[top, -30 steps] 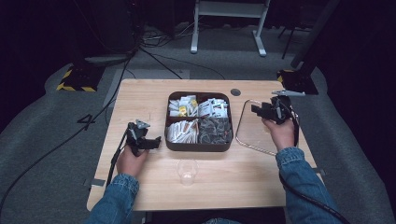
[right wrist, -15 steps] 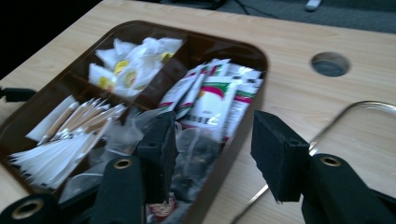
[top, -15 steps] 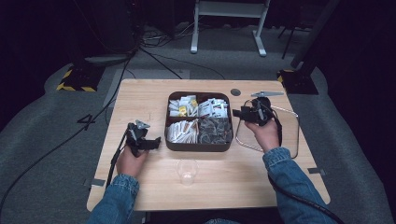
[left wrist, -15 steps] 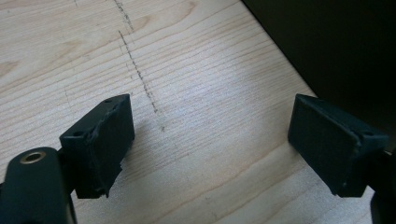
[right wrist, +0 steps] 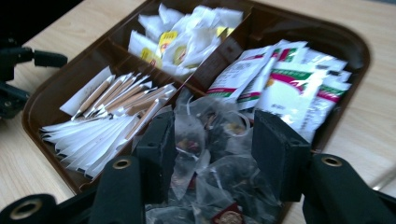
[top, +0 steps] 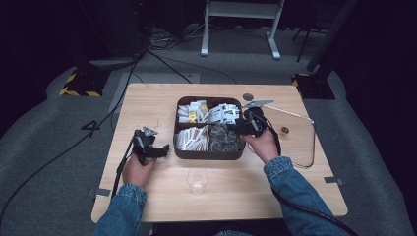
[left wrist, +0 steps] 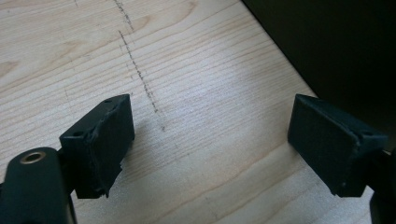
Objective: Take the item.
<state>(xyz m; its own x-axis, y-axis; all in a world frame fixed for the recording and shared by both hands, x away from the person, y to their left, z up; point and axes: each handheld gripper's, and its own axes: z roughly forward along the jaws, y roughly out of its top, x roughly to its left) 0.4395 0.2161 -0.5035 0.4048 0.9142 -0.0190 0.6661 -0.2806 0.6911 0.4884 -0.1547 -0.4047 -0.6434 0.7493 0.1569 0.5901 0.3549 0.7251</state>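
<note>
A brown four-part tray (top: pixel 209 156) stands mid-table, its rim (right wrist: pixel 355 51) close in the right gripper view. My right gripper (top: pixel 237 130) hangs over the near-right compartment of clear tea bags (top: pixel 222 138). Its jaws have just been opening a little and stand open (right wrist: pixel 212 135), with the clear bags (right wrist: pixel 224 172) loose between and under them. The pads do not press on anything. My left gripper (top: pixel 163 149) rests left of the tray, wide open (left wrist: pixel 210 135) over bare wood.
Paper sticks (right wrist: pixel 107 116), yellow-tagged bags (right wrist: pixel 173 42) and green-and-red sachets (right wrist: pixel 289 79) fill the other compartments. A clear cup (top: pixel 197 179) stands near the front edge. A glass lid (top: pixel 312 142) lies right of the tray. The left gripper (right wrist: pixel 14 79) shows beyond the tray.
My right hand has moved left from over the glass lid to the tray's near-right compartment and sunk a little. The left hand has stayed put.
</note>
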